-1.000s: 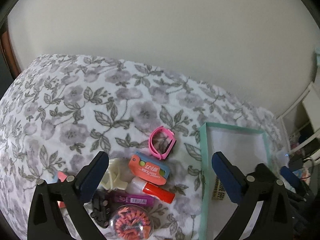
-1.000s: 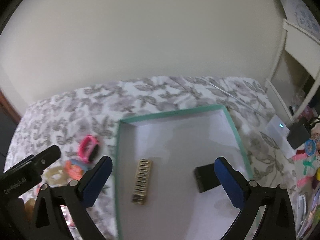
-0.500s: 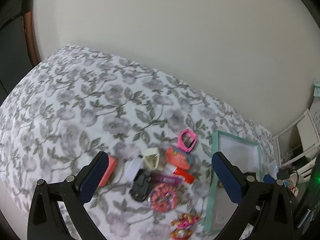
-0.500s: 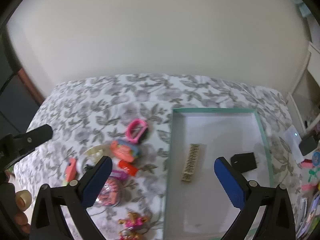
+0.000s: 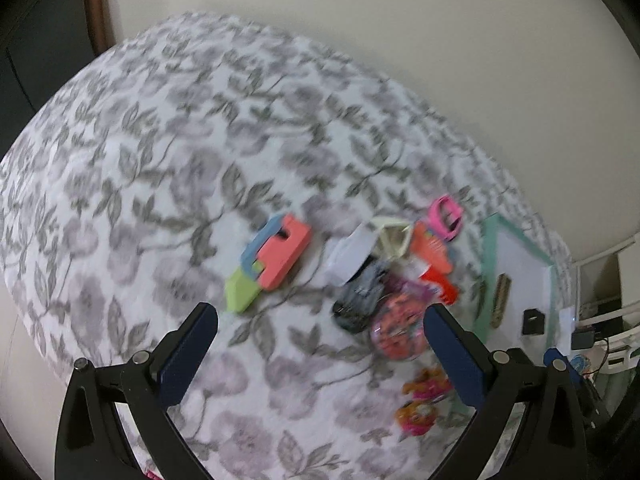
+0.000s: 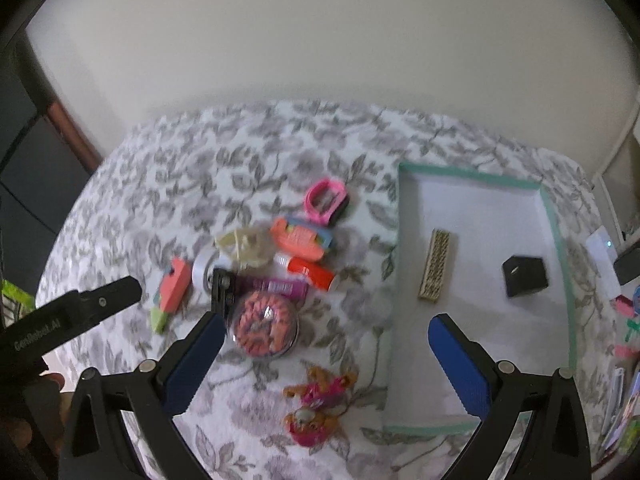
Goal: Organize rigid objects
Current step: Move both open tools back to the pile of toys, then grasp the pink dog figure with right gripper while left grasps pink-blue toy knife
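Observation:
A heap of small items lies on the floral bedspread (image 6: 256,168): a pink watch-like ring (image 6: 325,199), an orange toy case (image 6: 301,238), a red glue stick (image 6: 310,271), a round tub of hair ties (image 6: 265,324), a cream clip (image 6: 246,249) and a pink-blue-green cutter (image 5: 270,266). To the right, a green-rimmed white tray (image 6: 558,236) holds a gold comb-like bar (image 6: 436,265) and a black block (image 6: 525,277). My left gripper (image 5: 320,344) hangs open above the spread, short of the heap. My right gripper (image 6: 325,354) hangs open over the heap and tray edge.
A pink-and-orange toy figure (image 6: 316,404) lies in front of the heap. A white shelf with clutter (image 5: 600,320) stands right of the bed. A cream wall (image 6: 320,40) runs behind, and a dark door frame (image 6: 68,132) stands at the left.
Both grippers have pulled back and up from the bed, so the heap and tray look smaller. The left view has swung left, bringing the cutter into sight. Both stay open and hold nothing.

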Tool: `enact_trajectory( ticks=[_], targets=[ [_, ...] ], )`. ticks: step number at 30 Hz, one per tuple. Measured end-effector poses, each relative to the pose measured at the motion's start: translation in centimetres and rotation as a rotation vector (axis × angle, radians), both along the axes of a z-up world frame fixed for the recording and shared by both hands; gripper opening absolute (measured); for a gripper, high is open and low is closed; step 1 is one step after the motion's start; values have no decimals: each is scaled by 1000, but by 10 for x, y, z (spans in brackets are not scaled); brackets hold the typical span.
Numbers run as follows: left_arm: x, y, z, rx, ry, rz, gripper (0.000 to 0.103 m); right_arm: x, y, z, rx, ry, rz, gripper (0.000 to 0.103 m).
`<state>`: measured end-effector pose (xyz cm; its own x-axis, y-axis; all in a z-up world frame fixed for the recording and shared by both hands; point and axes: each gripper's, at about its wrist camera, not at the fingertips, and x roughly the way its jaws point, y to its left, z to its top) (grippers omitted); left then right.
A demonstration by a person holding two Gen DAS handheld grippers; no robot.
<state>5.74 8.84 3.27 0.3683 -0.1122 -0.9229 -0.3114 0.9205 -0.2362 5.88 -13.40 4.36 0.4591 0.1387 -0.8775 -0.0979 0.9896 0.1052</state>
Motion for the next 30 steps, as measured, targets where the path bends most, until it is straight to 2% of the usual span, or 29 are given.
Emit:
enact_trajectory(
  ticks=[4,10,12,18,22,26,30],
  targets=[
    [0,5,-19,-7,61,4,102,-2,10,-28,-15,86,13,103],
    [3,10,-29,6,82,-2,102,-5,14,-67,-6,210,-5,100],
    [4,14,-33,4,87,2,102,-4,14,-74,-14,235,-10,93],
    [19,27,-46,60,89,4,101,-8,13,-84,-26,268,-6,87],
    [30,35,-56,88,92,-1,89,-10,15,-93,-31,312,-4,82],
    [38,33,-67,96,97,-27,88,-12,19,-103,-49,349,17,76],
    [43,26,-77,110,108,-48,84,-13,22,-111,-65,369,27,75]
  ],
)
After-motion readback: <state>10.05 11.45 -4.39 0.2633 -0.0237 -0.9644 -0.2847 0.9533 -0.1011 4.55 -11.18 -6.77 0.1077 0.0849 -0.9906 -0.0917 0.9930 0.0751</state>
